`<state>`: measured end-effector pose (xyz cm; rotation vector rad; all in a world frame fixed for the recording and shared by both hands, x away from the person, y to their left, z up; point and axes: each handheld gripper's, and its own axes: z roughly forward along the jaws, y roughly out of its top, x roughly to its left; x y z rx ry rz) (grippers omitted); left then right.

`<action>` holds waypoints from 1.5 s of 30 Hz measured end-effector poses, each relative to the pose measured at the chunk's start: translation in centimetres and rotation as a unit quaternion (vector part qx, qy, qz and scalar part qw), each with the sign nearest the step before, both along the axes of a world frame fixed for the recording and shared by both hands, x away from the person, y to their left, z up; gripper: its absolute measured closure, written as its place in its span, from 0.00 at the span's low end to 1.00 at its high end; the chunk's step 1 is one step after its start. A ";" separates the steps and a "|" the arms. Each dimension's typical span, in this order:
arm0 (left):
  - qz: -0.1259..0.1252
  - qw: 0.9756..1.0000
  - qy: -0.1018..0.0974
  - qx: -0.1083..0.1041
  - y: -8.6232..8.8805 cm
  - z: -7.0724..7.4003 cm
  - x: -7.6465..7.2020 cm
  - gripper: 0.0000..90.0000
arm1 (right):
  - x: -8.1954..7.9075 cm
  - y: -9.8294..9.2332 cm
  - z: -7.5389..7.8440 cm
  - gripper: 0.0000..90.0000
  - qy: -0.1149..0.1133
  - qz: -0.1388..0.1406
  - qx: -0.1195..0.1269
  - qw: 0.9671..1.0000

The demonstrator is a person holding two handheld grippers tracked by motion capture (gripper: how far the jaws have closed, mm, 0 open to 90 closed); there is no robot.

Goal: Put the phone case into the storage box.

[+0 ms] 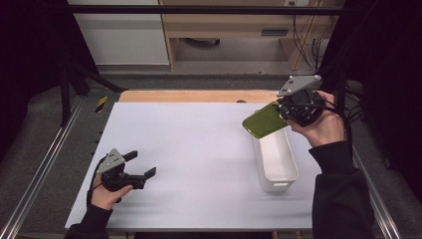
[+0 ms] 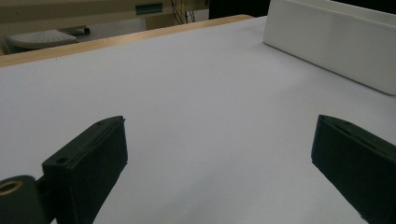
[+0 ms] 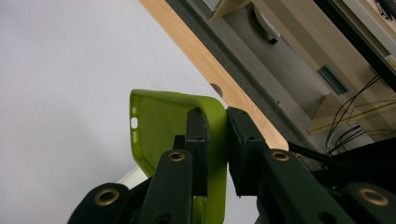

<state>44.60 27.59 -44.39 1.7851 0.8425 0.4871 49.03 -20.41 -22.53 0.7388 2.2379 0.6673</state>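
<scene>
A green phone case [image 1: 263,120] hangs tilted in the air above the far end of a white bin [image 1: 275,160]. My right gripper [image 1: 287,113] is shut on one edge of it. In the right gripper view the two black jaws pinch the wall of the green phone case [image 3: 159,126], one jaw inside the shell and one outside. My left gripper [image 1: 141,164] rests low over the near left part of the white table [image 1: 189,149], open, nothing between its jaws. In the left gripper view the gripper [image 2: 219,154] spans bare table.
The white bin [image 2: 327,37] is long and narrow and lies lengthwise at the table's right side. A wooden strip [image 1: 194,96] runs along the table's far edge. Metal rails [image 1: 45,159] flank the table. Cabinets and cables stand beyond the far edge.
</scene>
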 end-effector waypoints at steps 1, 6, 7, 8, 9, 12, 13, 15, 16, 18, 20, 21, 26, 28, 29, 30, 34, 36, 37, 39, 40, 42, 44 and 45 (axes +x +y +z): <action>0.000 1.000 0.000 0.000 0.0 0.0 0.0 0.04 | 0.1 0.0 0.0 0.88 0.000 -0.002 -0.003 1.000; 0.000 1.000 0.000 0.001 0.0 0.0 0.0 0.04 | 0.5 -0.3 -0.1 0.88 0.001 -0.009 -0.022 1.000; 0.000 1.000 0.000 0.001 0.0 0.0 0.0 0.04 | 0.6 -0.3 -0.1 0.88 0.001 -0.010 -0.025 1.000; 0.000 1.000 0.000 0.001 0.0 0.0 0.0 0.04 | 0.7 -0.4 -0.1 0.88 0.002 -0.012 -0.027 1.000; 0.000 1.000 0.000 0.001 0.0 0.0 0.0 0.04 | 0.8 -0.5 -0.2 0.88 0.001 -0.012 -0.030 0.999; 0.000 1.000 0.000 0.001 0.0 0.0 0.0 0.04 | 1.0 -0.7 -0.1 0.88 0.002 -0.016 -0.036 0.999; 0.000 1.000 0.000 0.001 0.0 0.0 0.0 0.04 | 1.1 -0.8 -0.1 0.88 0.002 -0.017 -0.039 0.999; 0.000 1.000 0.000 0.001 0.0 0.0 0.0 0.04 | 1.2 -0.8 -0.1 0.88 0.003 -0.016 -0.042 0.999; 0.000 1.000 0.000 0.001 0.0 0.0 0.0 0.04 | 1.3 -0.9 -0.1 0.88 0.003 -0.016 -0.046 0.999; 0.000 1.000 0.000 0.002 0.0 0.0 0.0 0.04 | 1.4 -0.9 -0.1 0.88 0.003 -0.015 -0.053 0.998; -0.001 1.000 0.000 0.001 0.0 0.0 0.0 0.04 | 1.5 -0.9 -0.2 0.88 0.003 -0.012 -0.058 0.998; -0.002 1.000 -0.001 0.001 0.0 0.0 0.0 0.04 | 1.5 -1.0 -0.2 0.88 0.002 -0.009 -0.064 0.998; -0.004 1.000 0.001 0.004 -0.1 -0.1 0.0 0.04 | 1.9 -1.1 -0.6 0.88 0.000 -0.002 -0.080 0.997; -0.004 1.000 0.000 0.003 -0.1 -0.1 0.0 0.04 | 2.1 -1.0 -0.7 0.88 0.000 0.001 -0.089 0.996; -0.003 1.000 0.000 0.002 -0.1 -0.1 0.1 0.04 | 2.2 -1.0 -0.8 0.88 -0.001 0.003 -0.094 0.996; -0.002 1.000 0.000 0.002 -0.1 -0.1 0.1 0.04 | 2.3 -1.0 -0.9 0.88 -0.001 0.005 -0.098 0.995; -0.002 1.000 0.002 0.003 -0.1 -0.2 0.1 0.04 | 2.7 -1.1 -1.1 0.88 0.000 0.008 -0.107 0.994; -0.002 1.000 0.002 0.002 -0.1 -0.2 0.1 0.04 | 3.0 -1.1 -1.2 0.88 0.000 0.008 -0.113 0.994; -0.003 1.000 0.002 0.002 -0.1 -0.2 0.1 0.04 | 3.1 -1.1 -1.3 0.88 0.000 0.008 -0.116 0.993; -0.003 1.000 0.003 0.003 0.0 -0.2 0.1 0.04 | 3.3 -1.0 -1.4 0.88 -0.001 0.011 -0.122 0.992; -0.003 1.000 0.003 0.002 0.0 -0.2 0.1 0.03 | 3.4 -0.9 -1.5 0.88 -0.001 0.013 -0.124 0.992; -0.003 1.000 0.004 0.002 0.0 -0.3 0.1 0.03 | 3.7 -0.9 -1.7 0.88 -0.001 0.016 -0.131 0.991; -0.004 1.000 0.004 0.002 0.0 -0.3 0.2 0.03 | 4.0 -0.8 -1.8 0.88 -0.001 0.017 -0.137 0.990; -0.004 1.000 0.004 0.002 0.0 -0.3 0.2 0.03 | 4.1 -0.8 -1.9 0.88 0.000 0.019 -0.140 0.990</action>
